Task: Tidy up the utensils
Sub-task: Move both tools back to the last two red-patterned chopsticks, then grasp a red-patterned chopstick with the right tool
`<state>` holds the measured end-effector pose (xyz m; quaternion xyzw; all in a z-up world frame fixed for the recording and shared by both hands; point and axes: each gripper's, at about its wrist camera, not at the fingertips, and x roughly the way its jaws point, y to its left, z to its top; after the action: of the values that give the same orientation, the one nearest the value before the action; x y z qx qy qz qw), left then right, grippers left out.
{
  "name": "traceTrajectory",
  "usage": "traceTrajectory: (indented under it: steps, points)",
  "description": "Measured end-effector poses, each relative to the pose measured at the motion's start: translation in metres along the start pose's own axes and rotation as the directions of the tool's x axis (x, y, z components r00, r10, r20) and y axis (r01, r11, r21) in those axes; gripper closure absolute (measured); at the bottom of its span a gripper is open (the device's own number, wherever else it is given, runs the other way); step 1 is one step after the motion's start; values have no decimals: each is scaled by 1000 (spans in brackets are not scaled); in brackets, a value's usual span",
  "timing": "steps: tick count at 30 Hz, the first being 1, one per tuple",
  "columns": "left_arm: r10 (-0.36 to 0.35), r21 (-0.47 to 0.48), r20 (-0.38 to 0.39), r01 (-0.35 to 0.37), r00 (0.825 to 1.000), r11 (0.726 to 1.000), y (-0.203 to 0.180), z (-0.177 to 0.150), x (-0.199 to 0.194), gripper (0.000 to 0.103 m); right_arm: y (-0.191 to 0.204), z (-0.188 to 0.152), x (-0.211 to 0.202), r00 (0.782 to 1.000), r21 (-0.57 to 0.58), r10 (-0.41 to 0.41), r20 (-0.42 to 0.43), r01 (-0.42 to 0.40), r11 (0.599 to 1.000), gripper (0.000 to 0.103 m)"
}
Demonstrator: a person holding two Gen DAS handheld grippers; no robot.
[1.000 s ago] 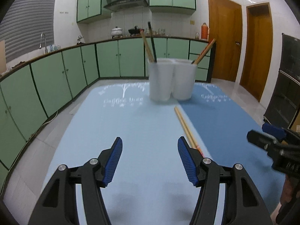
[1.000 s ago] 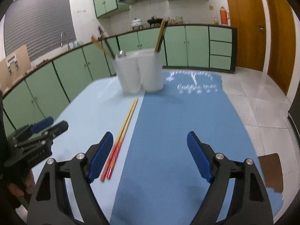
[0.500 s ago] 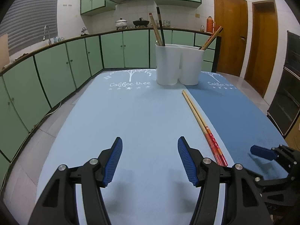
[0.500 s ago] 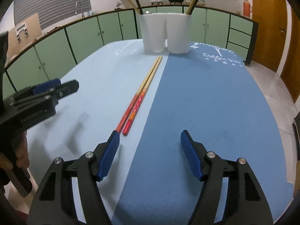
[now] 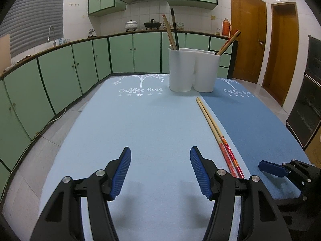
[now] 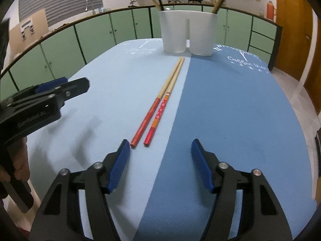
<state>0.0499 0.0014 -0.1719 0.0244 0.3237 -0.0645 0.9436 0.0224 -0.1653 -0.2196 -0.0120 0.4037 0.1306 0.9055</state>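
A pair of chopsticks (image 6: 160,102) with red ends lies on the table along the seam of the two mats, also in the left wrist view (image 5: 216,130). A white two-compartment holder (image 6: 187,34) stands at the far end with chopsticks in both compartments; it shows in the left wrist view (image 5: 193,72) too. My right gripper (image 6: 160,166) is open and empty just behind the red ends. My left gripper (image 5: 160,172) is open and empty over the light blue mat, left of the chopsticks.
The table carries a light blue mat (image 5: 136,124) and a darker blue mat (image 6: 230,110). Green kitchen cabinets (image 5: 60,74) run along the left and back. Wooden doors (image 5: 248,40) stand at the right.
Both grippers have drawn back toward the near end of the table and lowered. The right gripper now sits just behind the red chopstick ends. Both stay open.
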Motion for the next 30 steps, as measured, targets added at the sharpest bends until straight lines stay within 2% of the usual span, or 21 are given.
traceTrajectory:
  steps: [3, 7, 11, 17, 21, 27, 30]
  points:
    - [-1, 0, -1, 1, 1000, 1000, 0, 0, 0, 43, 1, 1, 2, 1000, 0, -11, 4, 11, 1000, 51]
    - [-3, 7, 4, 3, 1000, 1000, -1, 0, -1, 43, 0, 2, -2, 999, 18, 35, 4, -35, 999, 52]
    - [-5, 6, 5, 5, 1000, 1000, -2, 1, 0, 43, -7, 0, -3, 1000, 43, 12, -7, -12, 999, 52]
    - [-11, 5, 4, 10, 1000, 1000, -4, 1, 1, 43, 3, 3, 4, 1000, -4, -27, -13, 27, 1000, 50]
    - [-9, 4, 3, 9, 1000, 1000, -4, 1, 1, 43, 9, 8, 7, 1000, -33, -9, -13, 9, 999, 49]
    - [-7, 1, 4, 7, 1000, 1000, -4, 2, 2, 43, 2, 6, 6, 1000, 0, -18, 0, 18, 1000, 58]
    - [-9, 2, 4, 9, 1000, 1000, -4, 2, 2, 43, 6, 5, 7, 999, -1, -38, 10, 38, 999, 66]
